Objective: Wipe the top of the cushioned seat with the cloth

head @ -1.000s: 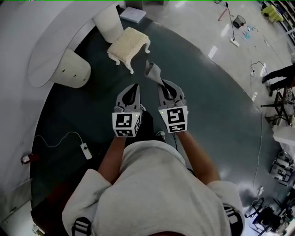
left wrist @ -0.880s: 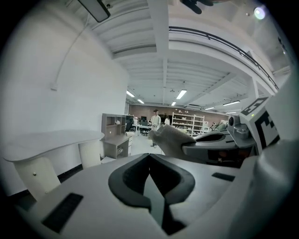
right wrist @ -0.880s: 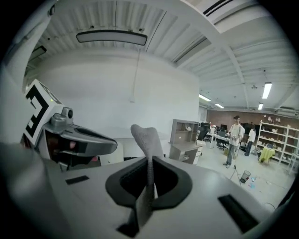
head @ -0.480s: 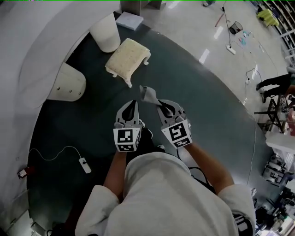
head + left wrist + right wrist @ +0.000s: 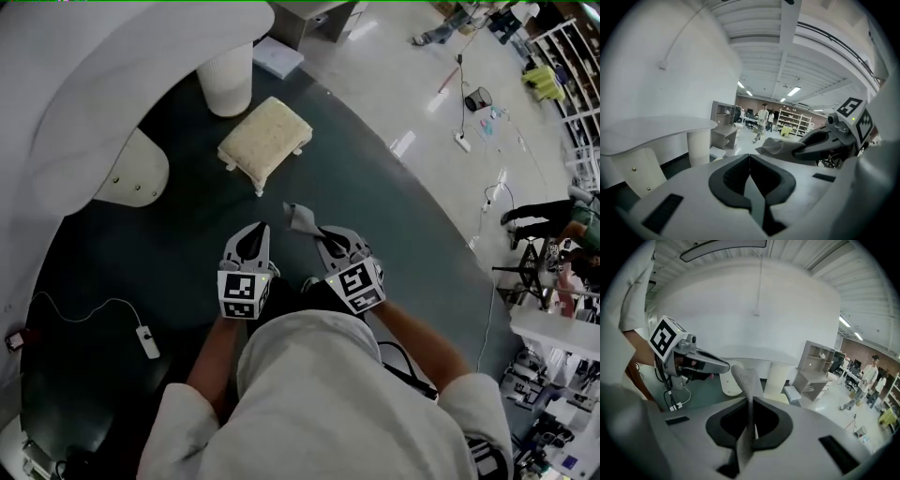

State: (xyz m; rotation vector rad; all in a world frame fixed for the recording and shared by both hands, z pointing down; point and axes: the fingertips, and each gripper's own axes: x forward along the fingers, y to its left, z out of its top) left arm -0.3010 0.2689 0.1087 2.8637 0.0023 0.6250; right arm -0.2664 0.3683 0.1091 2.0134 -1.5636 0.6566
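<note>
Pinching the cloth (image 5: 300,218) upright in the right hand-held gripper (image 5: 316,233), ready for wiping; holding the left hand-held gripper (image 5: 255,234) closed, empty; facing the cushioned seat (image 5: 265,141), well apart, by the dark floor (image 5: 178,239)'s far edge.

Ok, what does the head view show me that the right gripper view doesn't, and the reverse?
Head view only: the cushioned seat on the dark floor, ahead of both grippers, nothing touching it. Right gripper view only: the right gripper seen close, jaws pinched on the cloth, one end standing up past them; also a shelf unit. Both: the cloth, the left gripper alongside, and the white round pedestal.
</note>
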